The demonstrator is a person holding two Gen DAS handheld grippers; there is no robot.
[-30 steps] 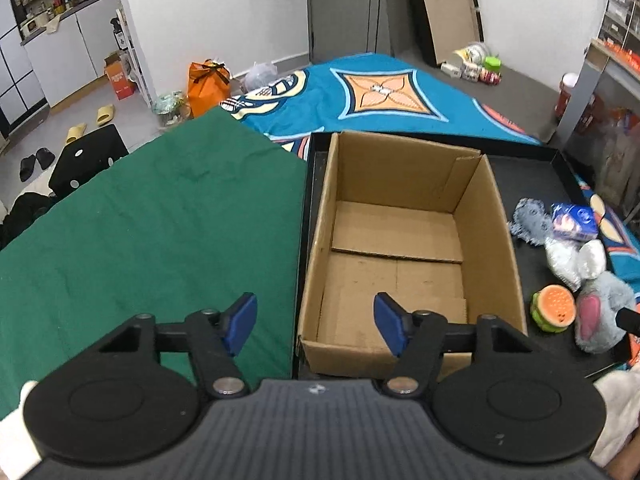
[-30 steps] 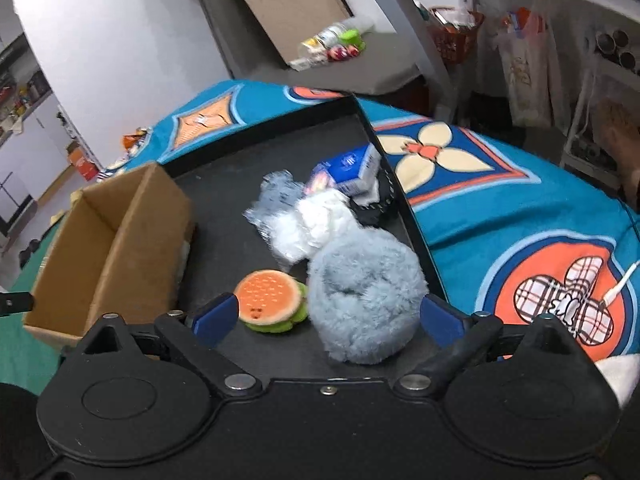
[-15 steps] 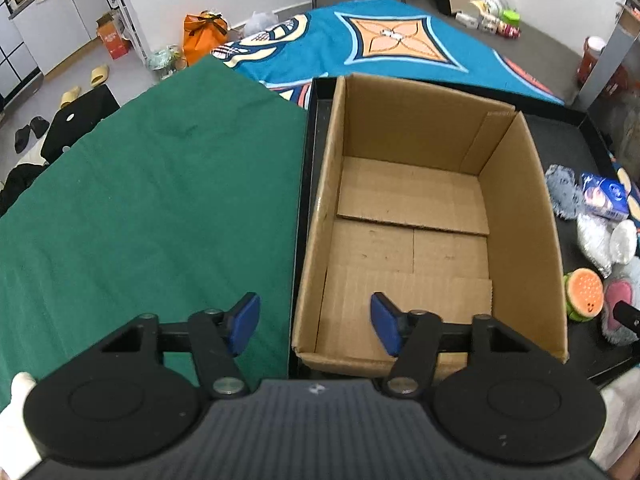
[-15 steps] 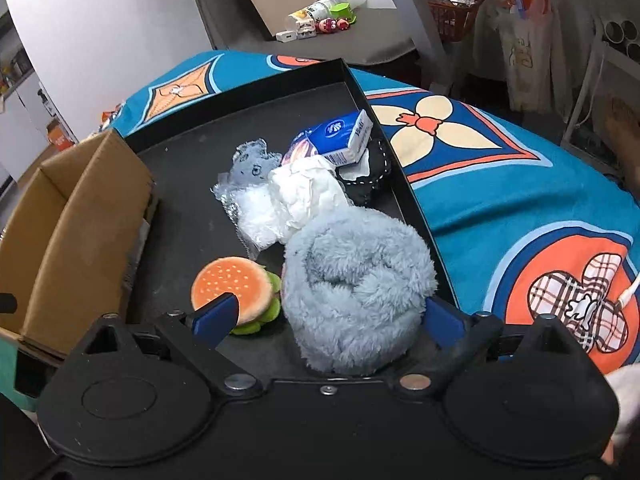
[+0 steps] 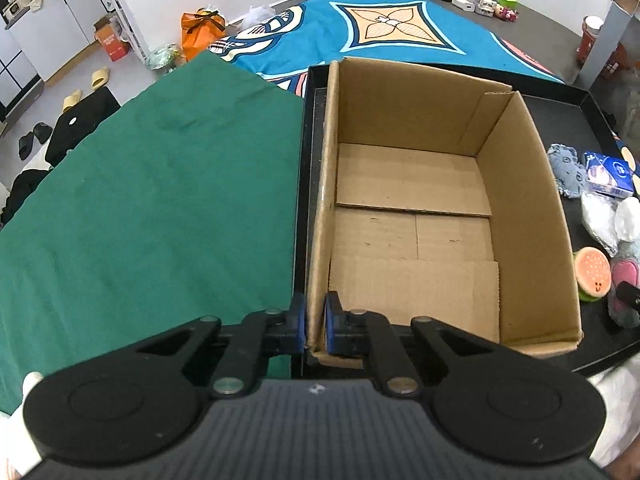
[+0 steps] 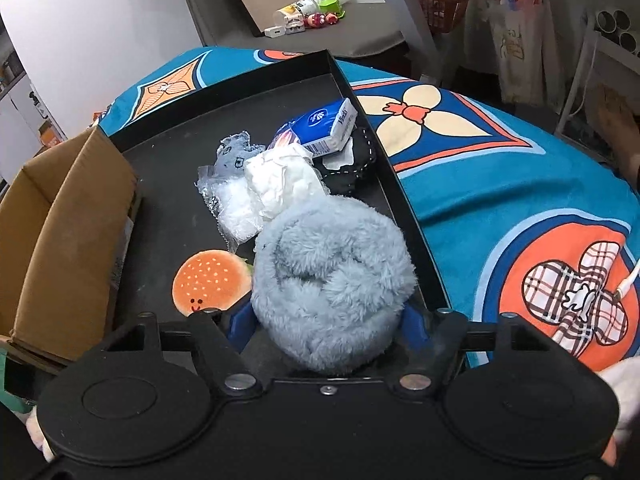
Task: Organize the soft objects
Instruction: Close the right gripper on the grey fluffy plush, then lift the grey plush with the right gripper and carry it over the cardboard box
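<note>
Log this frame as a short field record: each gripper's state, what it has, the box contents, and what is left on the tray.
left gripper: shut on the near left wall of the cardboard box
right gripper: jaws closing around the fluffy blue plush
box contents: nothing visible
black tray: burger plush, tissue pack, white crumpled bag, clear packet, black pouch

green cloth (image 5: 152,200), patterned blue blanket (image 6: 520,184) — orange bag (image 5: 200,30)

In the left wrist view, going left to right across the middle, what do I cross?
Green cloth → black tray's left wall → cardboard box → orange burger plush at the right edge.
</note>
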